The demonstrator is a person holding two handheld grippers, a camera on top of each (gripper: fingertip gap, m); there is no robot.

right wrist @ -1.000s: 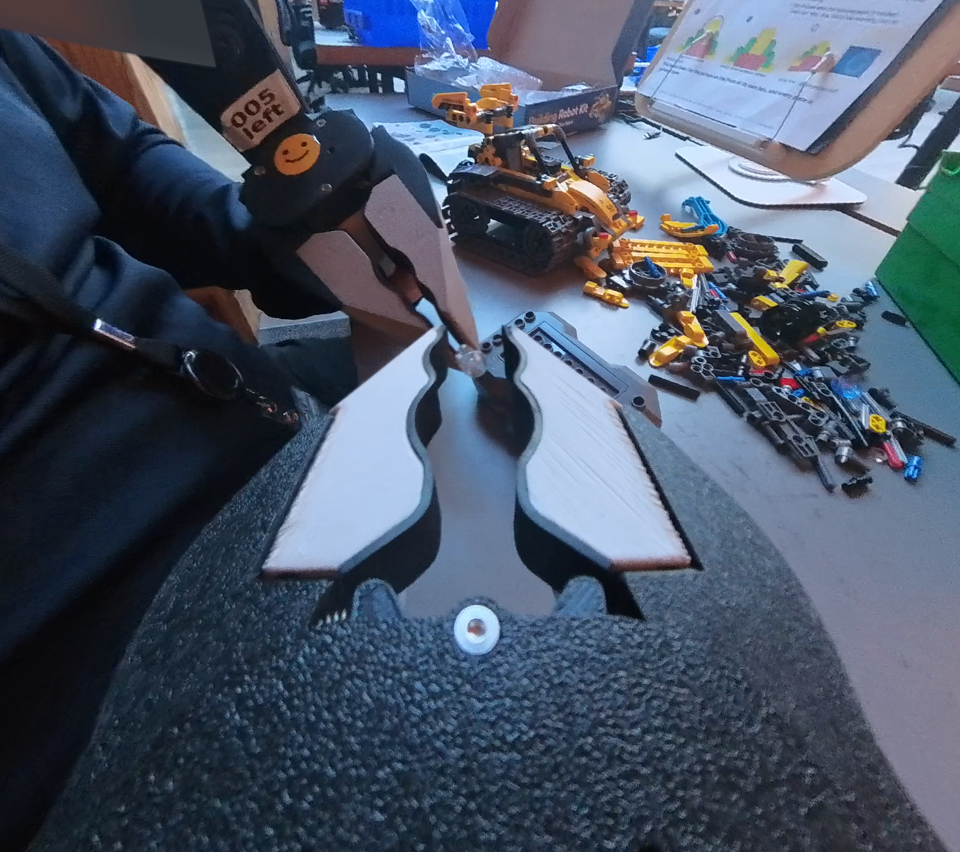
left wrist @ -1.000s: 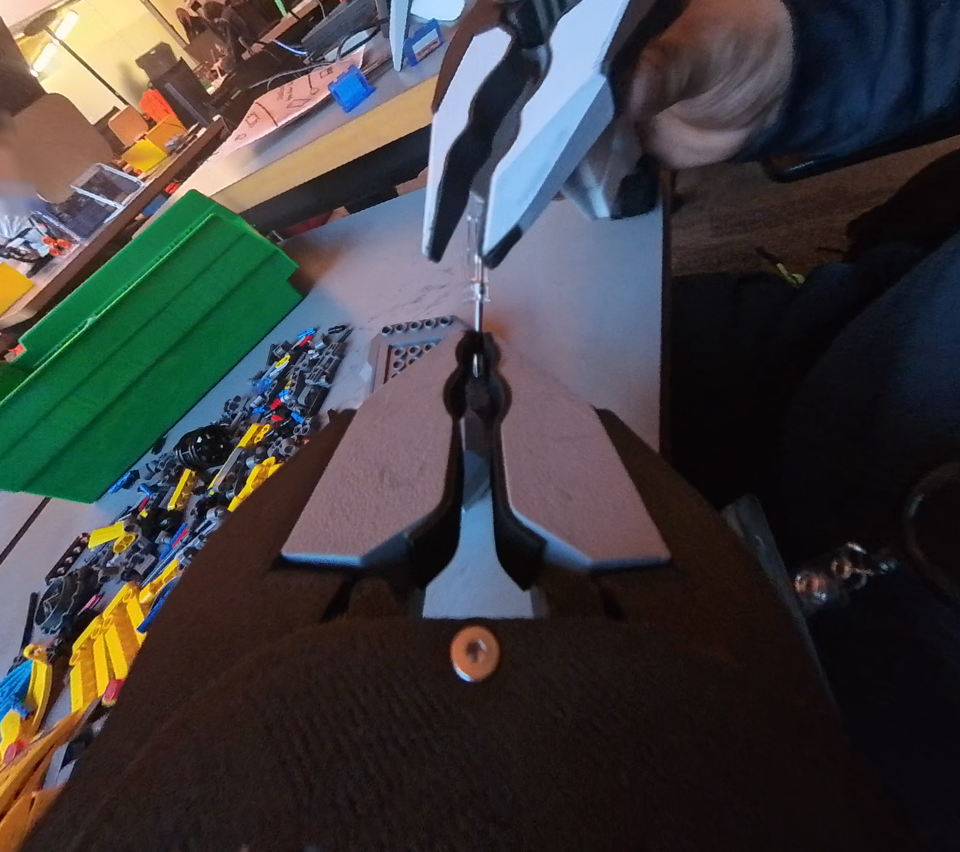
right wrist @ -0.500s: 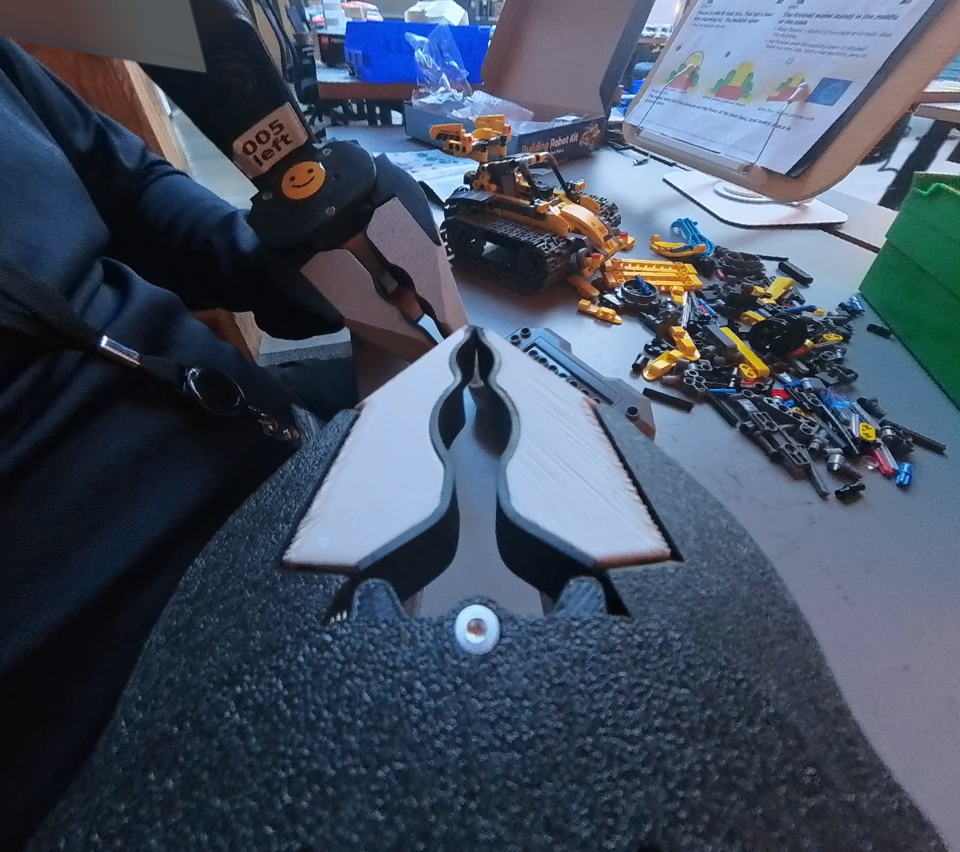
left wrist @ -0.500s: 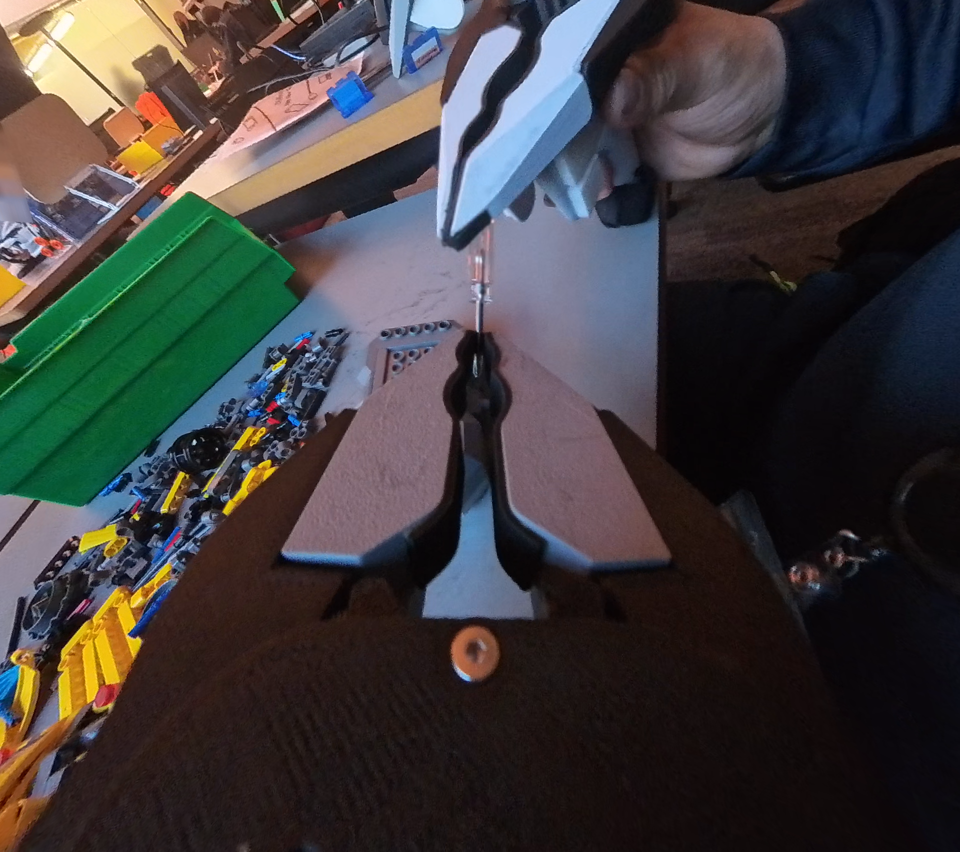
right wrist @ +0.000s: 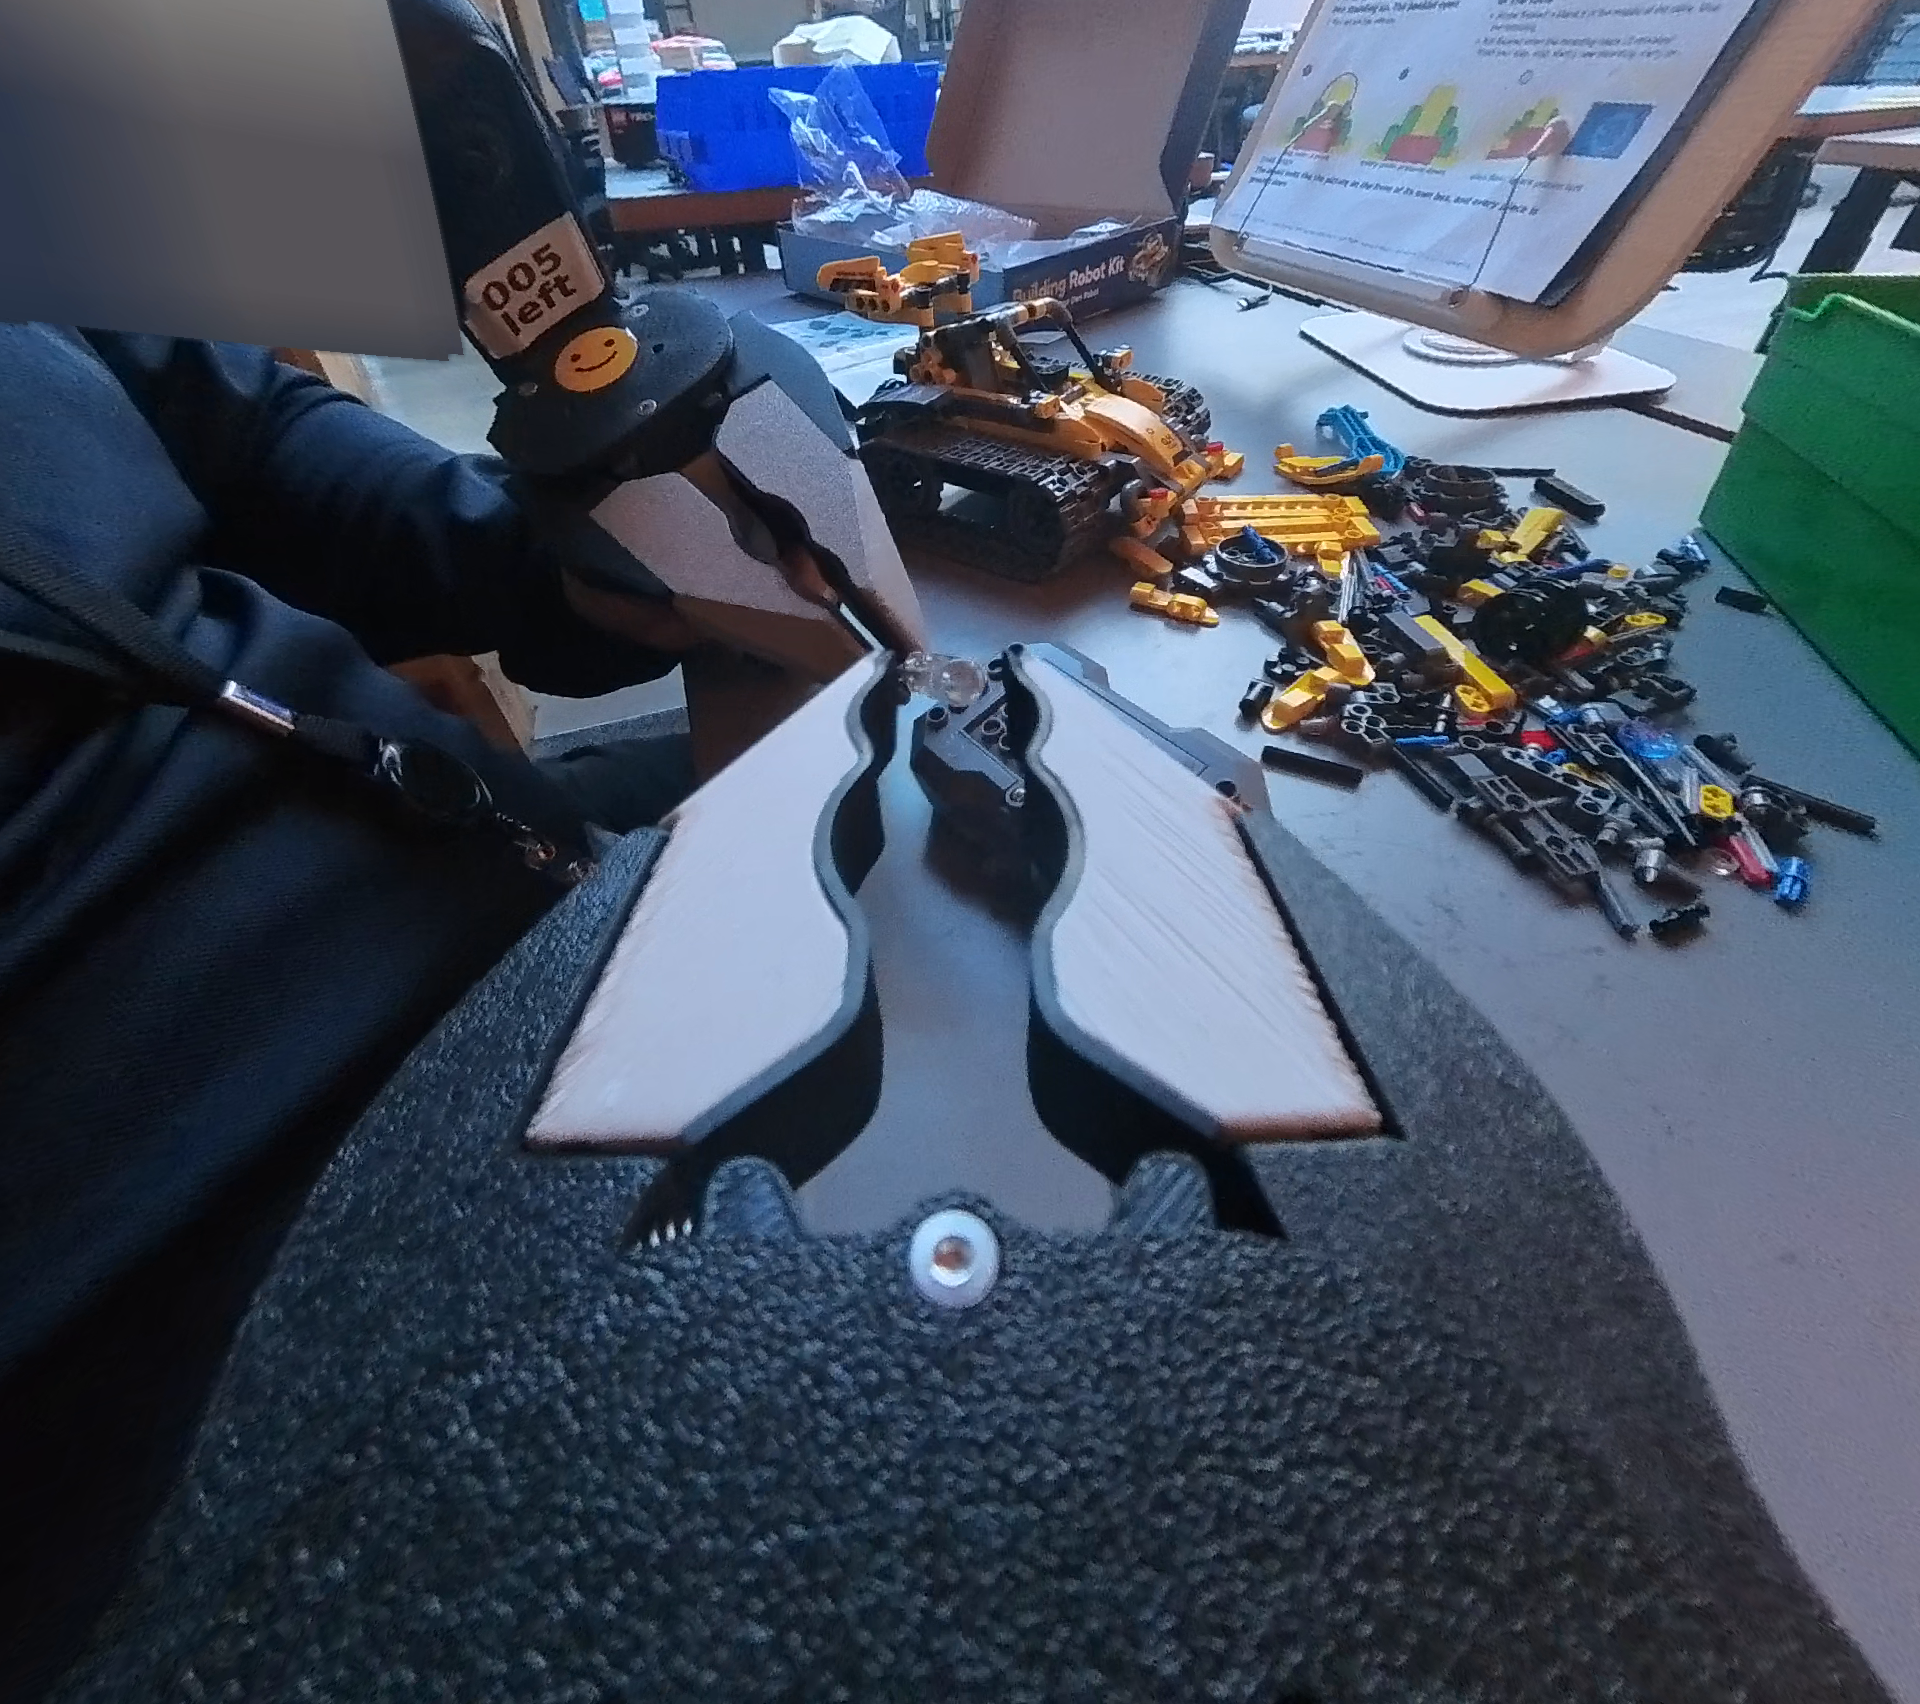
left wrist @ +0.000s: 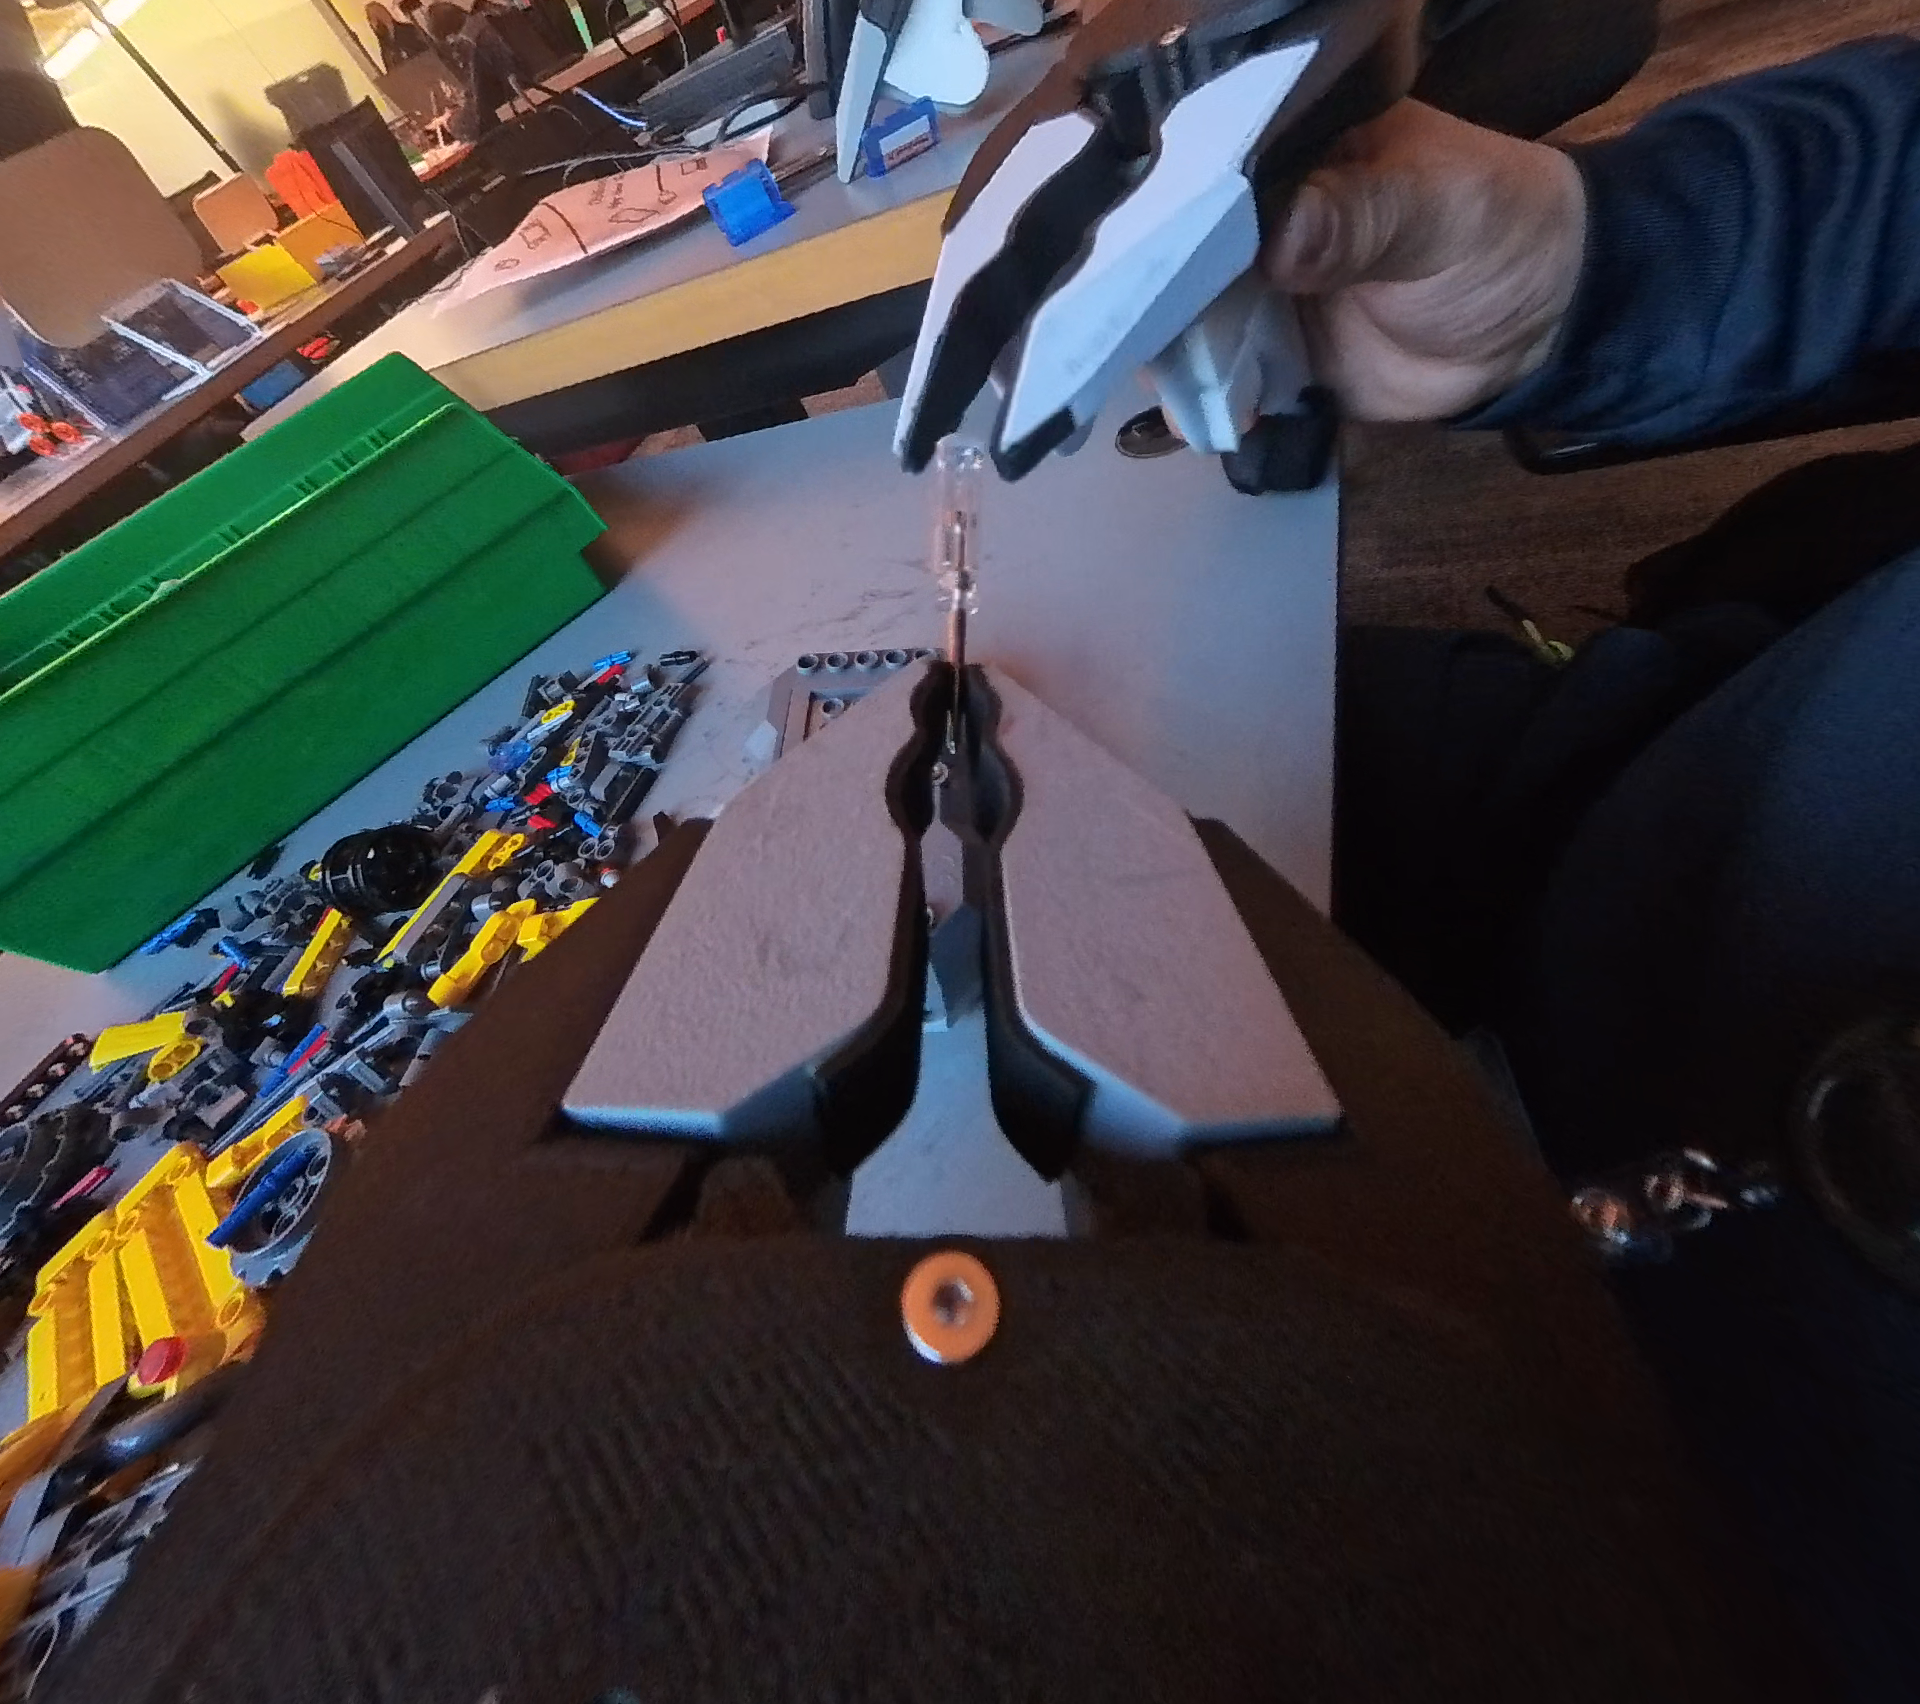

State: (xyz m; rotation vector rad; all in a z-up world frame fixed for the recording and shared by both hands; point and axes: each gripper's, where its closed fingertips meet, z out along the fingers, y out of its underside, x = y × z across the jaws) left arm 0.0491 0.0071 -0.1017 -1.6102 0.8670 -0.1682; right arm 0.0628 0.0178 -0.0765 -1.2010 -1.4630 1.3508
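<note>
Right tongs [left wrist: 961,459] were clamped on the clear handle half a second ago; now they're released again. The tips are spread, with the handle's top end between them; I can't tell if either tip touches it. The small screwdriver [left wrist: 957,511] hasn't dropped or shifted. It stands roughly upright above the desk [left wrist: 1143,615], near the edge closest to me. My left tongs [left wrist: 956,690] stay clenched on its thin metal shaft, so the left alone carries it now.

A dark flat piece with holes [right wrist: 977,735] lies on the desk below the tip. I can't tell if the tip reaches it. The loose pile of building pieces [left wrist: 416,906], the green bin [left wrist: 260,615] and the yellow tracked toy vehicle [right wrist: 1039,449] are well off to the side, unchanged.
</note>
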